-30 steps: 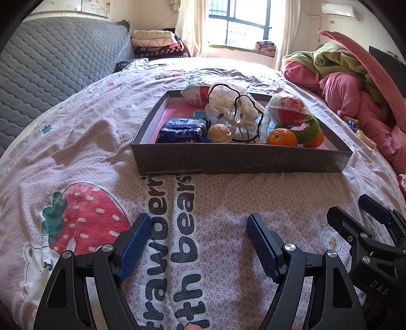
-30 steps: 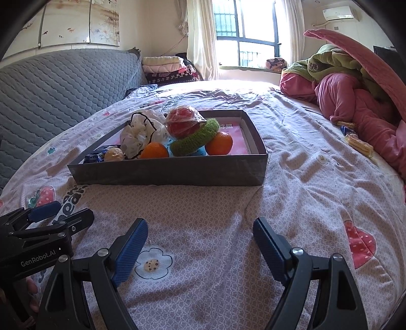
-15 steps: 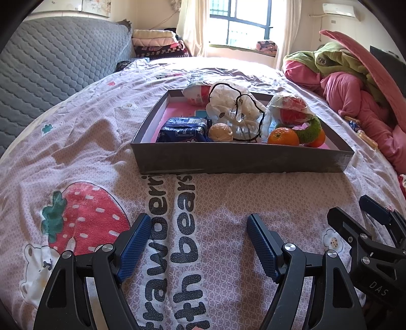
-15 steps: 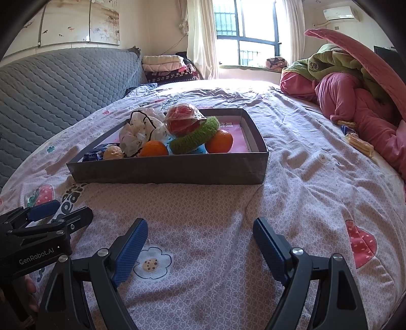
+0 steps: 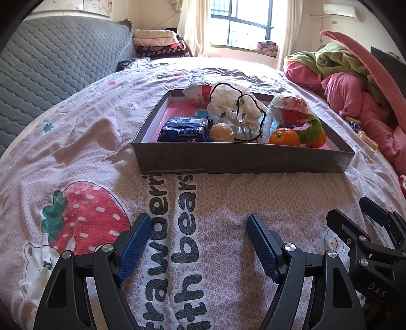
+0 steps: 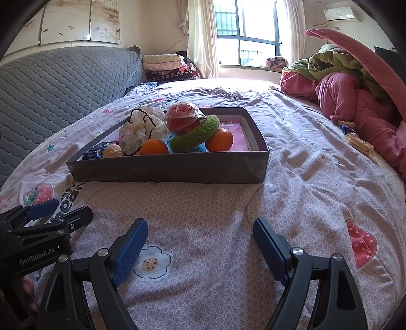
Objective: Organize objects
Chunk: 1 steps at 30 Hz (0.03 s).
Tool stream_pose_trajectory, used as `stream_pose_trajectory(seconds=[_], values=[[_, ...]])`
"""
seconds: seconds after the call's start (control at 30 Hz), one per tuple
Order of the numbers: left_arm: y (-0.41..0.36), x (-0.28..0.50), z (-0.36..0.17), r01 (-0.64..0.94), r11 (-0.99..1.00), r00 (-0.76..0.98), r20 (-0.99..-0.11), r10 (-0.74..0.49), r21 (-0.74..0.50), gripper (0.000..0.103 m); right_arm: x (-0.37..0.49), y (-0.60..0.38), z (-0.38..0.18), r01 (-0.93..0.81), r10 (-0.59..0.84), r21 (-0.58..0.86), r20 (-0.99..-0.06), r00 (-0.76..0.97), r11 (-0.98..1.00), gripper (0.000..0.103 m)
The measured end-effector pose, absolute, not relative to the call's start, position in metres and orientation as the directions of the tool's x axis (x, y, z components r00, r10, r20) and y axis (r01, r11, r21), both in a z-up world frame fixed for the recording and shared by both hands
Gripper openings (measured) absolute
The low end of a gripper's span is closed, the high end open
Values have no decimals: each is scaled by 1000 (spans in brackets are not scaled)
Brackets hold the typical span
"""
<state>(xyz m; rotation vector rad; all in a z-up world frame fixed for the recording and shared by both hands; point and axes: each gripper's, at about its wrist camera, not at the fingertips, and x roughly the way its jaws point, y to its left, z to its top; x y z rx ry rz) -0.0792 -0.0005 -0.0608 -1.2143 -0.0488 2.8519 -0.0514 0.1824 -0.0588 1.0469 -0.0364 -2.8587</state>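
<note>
The tray (image 5: pixel 238 158) looks unmoved, both hand-held grippers (image 5: pixel 198 233) (image 6: pixel 200 237) still released, empty.

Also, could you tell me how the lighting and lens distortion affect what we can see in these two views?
Left wrist view: the window is blown out and washes the far bedsheet; the box stays sharp. Right wrist view: the same window glare, the box's near wall in shade. Both: fisheye bends the bed's edges, with dark corners.
</note>
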Motion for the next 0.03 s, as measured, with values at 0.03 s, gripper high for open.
stream_pose_trajectory(seconds=[0.03], values=[[0, -79, -61, -25, -999, -692, -720, 49, -44, 79, -51, 182, -59, 83, -99, 56, -643, -760, -995, 84]])
